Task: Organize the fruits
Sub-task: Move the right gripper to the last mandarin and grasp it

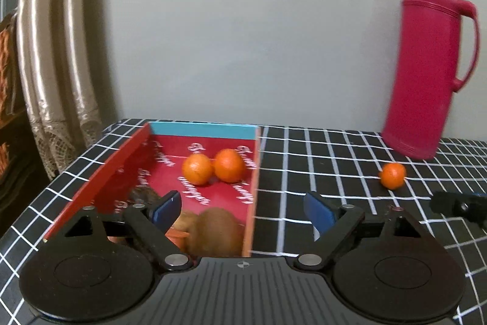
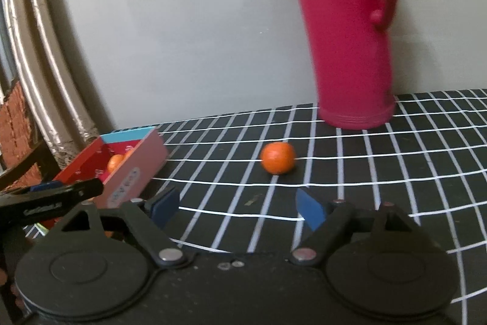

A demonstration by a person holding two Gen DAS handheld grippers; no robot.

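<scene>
A red box with a blue far wall sits at the table's left. It holds two oranges near the back and a brown kiwi near the front. My left gripper is open and empty, hovering over the box's near right corner. A loose orange lies on the tablecloth ahead of my right gripper, which is open and empty. The loose orange also shows in the left wrist view. The box also shows in the right wrist view.
A tall magenta thermos jug stands at the back right, just behind the loose orange; it also shows in the right wrist view. A black tablecloth with white grid lines covers the table. A curtain hangs at the left.
</scene>
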